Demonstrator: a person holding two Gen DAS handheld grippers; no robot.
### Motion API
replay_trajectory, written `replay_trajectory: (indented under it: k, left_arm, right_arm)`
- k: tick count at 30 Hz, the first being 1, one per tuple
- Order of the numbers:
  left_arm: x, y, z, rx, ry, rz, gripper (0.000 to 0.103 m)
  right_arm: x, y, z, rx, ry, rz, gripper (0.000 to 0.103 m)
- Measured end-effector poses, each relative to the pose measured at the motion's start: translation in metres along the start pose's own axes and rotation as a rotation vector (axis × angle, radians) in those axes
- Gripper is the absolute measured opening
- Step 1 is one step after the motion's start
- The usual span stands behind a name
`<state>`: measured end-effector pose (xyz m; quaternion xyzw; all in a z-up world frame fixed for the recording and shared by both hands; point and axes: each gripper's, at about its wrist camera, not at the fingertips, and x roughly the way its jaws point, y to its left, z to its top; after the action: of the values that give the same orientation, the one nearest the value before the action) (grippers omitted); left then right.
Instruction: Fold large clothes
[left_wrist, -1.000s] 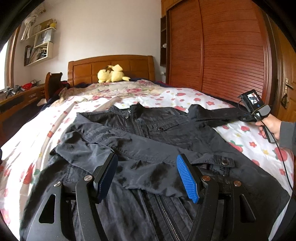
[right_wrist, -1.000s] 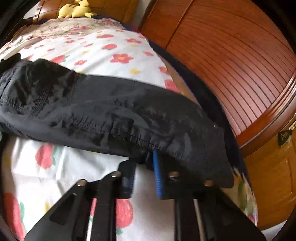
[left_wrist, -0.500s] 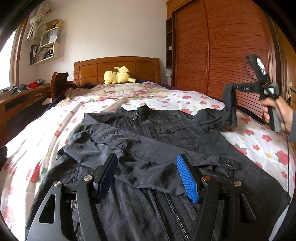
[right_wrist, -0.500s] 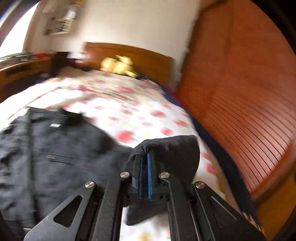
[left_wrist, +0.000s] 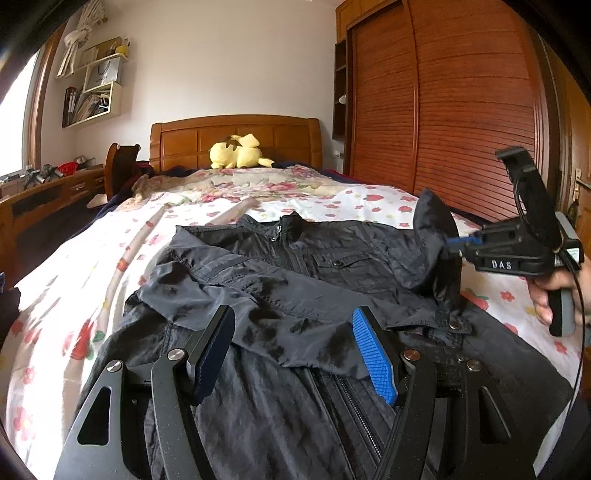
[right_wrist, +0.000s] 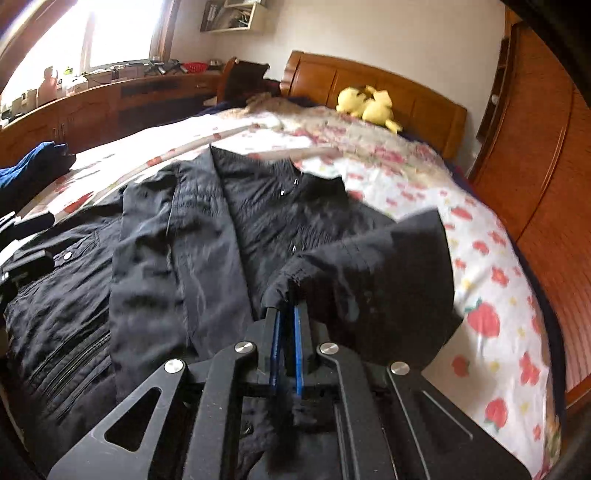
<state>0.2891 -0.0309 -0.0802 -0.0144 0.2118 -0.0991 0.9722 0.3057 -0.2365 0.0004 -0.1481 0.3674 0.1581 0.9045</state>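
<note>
Beyond the jacket — a yellow plush toy by the headboard.

Open bedspread on the flanks, jacket and wardrobe hemming the middle

The black jacket covers the bed's centre; flowered bedspread lies bare on both sides and toward the headboard. The right gripper, clamped on the lifted sleeve, hangs above the jacket's right side, near the slatted wardrobe. A plush toy blocks the far end; dark clothes crowd the left edge.
</note>
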Motion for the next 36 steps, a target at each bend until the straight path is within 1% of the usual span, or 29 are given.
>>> replay_trajectory:
  k: [1,2,3,5,7,9,10,11,12,16,19,22,24,32,35,36]
  left_arm:
    - [0.000,0.000,0.001,-0.002,-0.002,-0.003,0.068]
    - [0.000,0.001,0.001,-0.005,-0.003,-0.006,0.068]
    - [-0.001,0.001,0.001,-0.007,-0.003,-0.009,0.068]
    - [-0.001,0.002,0.000,-0.008,-0.006,-0.010,0.068]
    - [-0.001,0.003,0.000,-0.009,-0.010,-0.013,0.068]
    - [-0.002,0.003,-0.001,-0.009,-0.013,-0.015,0.068]
    - [-0.003,0.004,-0.001,-0.010,-0.016,-0.016,0.068]
    - [-0.002,0.004,-0.002,-0.010,-0.018,-0.016,0.068]
    - [-0.001,0.004,-0.002,-0.011,-0.019,-0.016,0.068]
    - [0.002,0.004,-0.004,-0.007,-0.017,-0.015,0.068]
    - [0.000,0.002,-0.005,-0.004,-0.013,-0.015,0.068]
    - [0.001,0.002,-0.005,0.000,-0.011,-0.015,0.068]
    - [0.002,0.001,-0.006,0.002,-0.007,-0.013,0.068]
    - [0.007,0.001,-0.005,0.003,0.010,-0.010,0.068]
    - [0.007,0.001,-0.005,0.005,0.015,-0.009,0.068]
    - [0.007,0.001,-0.005,0.005,0.016,-0.008,0.068]
  right_arm:
    - [-0.002,-0.001,-0.001,0.009,0.006,-0.005,0.006]
    - [-0.005,0.000,-0.002,0.017,0.011,-0.008,0.015]
    - [-0.009,0.000,-0.005,0.024,0.015,-0.007,0.021]
    - [-0.016,0.002,-0.006,0.016,0.024,0.002,0.022]
    - [-0.024,0.009,-0.008,-0.012,0.022,-0.016,0.023]
    - [-0.030,0.012,-0.007,-0.022,0.002,-0.035,0.030]
    - [-0.035,0.011,-0.008,-0.022,-0.008,-0.049,0.032]
    - [-0.037,0.008,-0.009,-0.018,-0.013,-0.067,0.037]
    - [-0.037,0.005,-0.010,-0.009,-0.013,-0.083,0.039]
    - [-0.025,-0.021,-0.020,0.021,0.041,-0.154,0.039]
    - [-0.010,-0.047,-0.029,0.096,0.081,-0.169,0.040]
    - [0.007,-0.065,-0.036,0.121,0.109,-0.201,0.040]
    - [0.018,-0.073,-0.039,0.136,0.125,-0.198,0.041]
    - [0.061,-0.106,-0.044,0.291,0.172,-0.161,0.042]
    - [0.079,-0.115,-0.048,0.321,0.224,-0.166,0.045]
    - [0.087,-0.116,-0.050,0.317,0.257,-0.183,0.045]
